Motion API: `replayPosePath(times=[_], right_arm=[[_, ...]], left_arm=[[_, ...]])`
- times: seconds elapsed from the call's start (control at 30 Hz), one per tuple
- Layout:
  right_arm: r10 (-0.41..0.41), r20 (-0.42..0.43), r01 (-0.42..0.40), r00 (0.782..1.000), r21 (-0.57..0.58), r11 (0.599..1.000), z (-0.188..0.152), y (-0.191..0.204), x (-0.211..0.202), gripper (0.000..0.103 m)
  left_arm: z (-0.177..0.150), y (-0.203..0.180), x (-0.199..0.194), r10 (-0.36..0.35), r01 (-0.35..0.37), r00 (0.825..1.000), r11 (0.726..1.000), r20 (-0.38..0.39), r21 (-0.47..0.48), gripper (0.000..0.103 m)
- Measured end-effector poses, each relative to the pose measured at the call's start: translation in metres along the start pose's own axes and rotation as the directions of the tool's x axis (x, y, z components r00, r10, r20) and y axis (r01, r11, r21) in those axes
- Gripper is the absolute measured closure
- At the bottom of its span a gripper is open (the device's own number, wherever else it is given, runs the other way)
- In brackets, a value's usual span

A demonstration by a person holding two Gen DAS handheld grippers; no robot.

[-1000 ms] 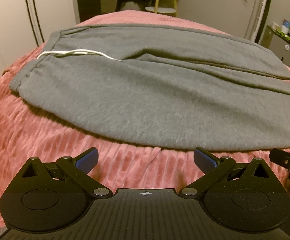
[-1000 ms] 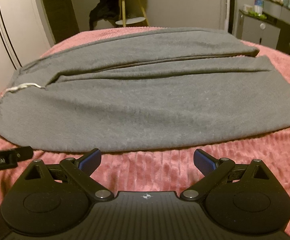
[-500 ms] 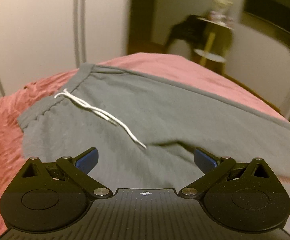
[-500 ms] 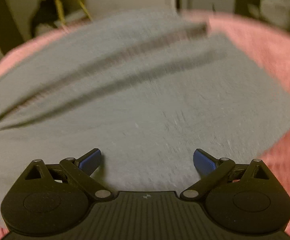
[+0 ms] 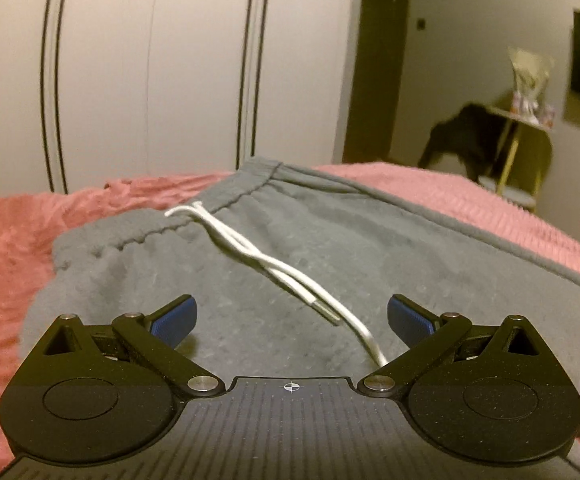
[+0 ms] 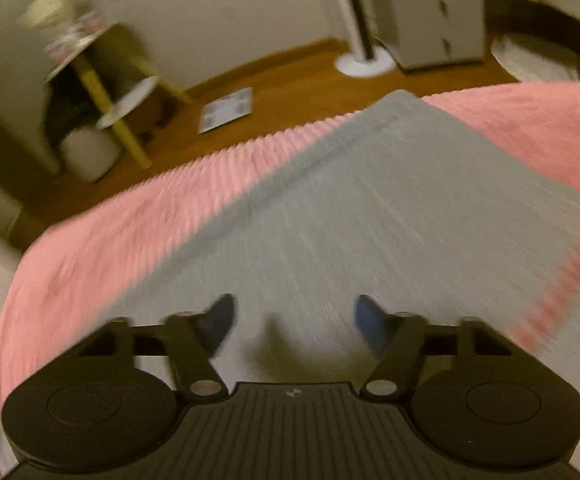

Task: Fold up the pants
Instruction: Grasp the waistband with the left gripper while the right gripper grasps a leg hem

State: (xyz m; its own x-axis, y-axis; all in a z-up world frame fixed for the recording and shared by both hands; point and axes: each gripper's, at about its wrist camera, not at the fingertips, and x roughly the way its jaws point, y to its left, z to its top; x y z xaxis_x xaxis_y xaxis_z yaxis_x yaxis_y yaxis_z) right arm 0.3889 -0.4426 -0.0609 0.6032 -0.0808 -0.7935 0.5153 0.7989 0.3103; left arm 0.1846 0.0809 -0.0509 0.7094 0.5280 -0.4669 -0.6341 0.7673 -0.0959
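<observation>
Pants (image 5: 369, 264) lie lengthwise on the bed (image 5: 6, 248): left gripper (image 5: 288, 312) released over the waistband, right gripper (image 6: 293, 318) released above the legs.

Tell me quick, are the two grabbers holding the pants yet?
Left gripper: open, holding nothing, over the pants.
Right gripper: open, holding nothing, over the pants.

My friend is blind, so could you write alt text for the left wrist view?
Open left gripper above grey fleece pants, whose white drawstring trails between its blue-tipped fingers. The pants lie on a pink ribbed bedspread.
</observation>
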Motion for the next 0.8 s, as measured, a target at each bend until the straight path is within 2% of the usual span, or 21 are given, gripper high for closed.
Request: replayPosePath(times=[0.03,0.13,0.23,0.3,0.37,0.43,0.47,0.53,0.6,0.67,0.73,0.8], right_arm=[[-0.028,0.007,0.028,1.0,0.04,0.999,0.016,0.012,0.019,0.044],[-0.105,0.033,0.1,0.994,0.134,0.986,0.044,0.032,0.052,0.039],[-0.232,0.009,0.227,0.973,0.157,0.961,0.058,0.045,0.084,0.039],[-0.241,-0.008,0.238,0.971,0.192,0.952,0.064,0.046,0.101,0.038],[-0.258,0.004,0.252,0.966,0.188,0.949,0.064,0.048,0.108,0.048],[-0.3,0.014,0.294,0.954,0.17,0.941,0.064,0.048,0.109,0.081],[-0.308,0.02,0.301,0.951,0.162,0.94,0.063,0.046,0.104,0.085],[-0.272,0.027,0.264,0.962,0.162,0.951,0.06,0.038,0.098,0.1],[-0.224,0.065,0.211,0.972,0.173,0.962,0.052,0.03,0.076,0.1],[-0.157,0.15,0.134,0.976,0.152,0.979,0.038,0.023,0.041,0.1],[-0.082,0.225,0.058,0.971,0.109,0.992,0.013,0.01,-0.006,0.1],[0.002,0.289,-0.033,0.957,0.103,0.994,-0.024,-0.02,-0.058,0.101]], left_arm=[[-0.003,0.001,0.003,-0.014,0.014,1.0,1.0,-0.001,-0.012,0.0],[-0.006,0.001,0.013,0.014,-0.016,0.999,0.999,-0.041,-0.045,0.0],[-0.011,0.003,0.024,0.018,-0.024,0.997,0.997,-0.079,-0.078,0.0],[-0.012,0.002,0.029,0.026,-0.033,0.995,0.997,-0.096,-0.069,0.0],[-0.013,-0.001,0.031,0.035,-0.04,0.995,0.998,-0.096,-0.049,0.0],[-0.014,-0.001,0.032,0.036,-0.041,0.994,0.998,-0.105,-0.047,0.0],[-0.014,0.0,0.033,0.034,-0.04,0.994,0.998,-0.106,-0.049,0.0],[-0.014,0.0,0.036,0.031,-0.037,0.992,0.998,-0.121,-0.048,0.0],[-0.013,0.001,0.039,0.029,-0.035,0.99,0.998,-0.136,-0.045,0.0],[-0.01,0.004,0.039,0.011,-0.019,0.989,0.999,-0.146,-0.05,0.0],[-0.004,0.01,0.035,-0.014,0.005,0.988,0.998,-0.153,-0.057,0.0],[0.004,0.017,0.021,-0.04,0.029,0.994,0.994,-0.107,-0.101,0.0]])
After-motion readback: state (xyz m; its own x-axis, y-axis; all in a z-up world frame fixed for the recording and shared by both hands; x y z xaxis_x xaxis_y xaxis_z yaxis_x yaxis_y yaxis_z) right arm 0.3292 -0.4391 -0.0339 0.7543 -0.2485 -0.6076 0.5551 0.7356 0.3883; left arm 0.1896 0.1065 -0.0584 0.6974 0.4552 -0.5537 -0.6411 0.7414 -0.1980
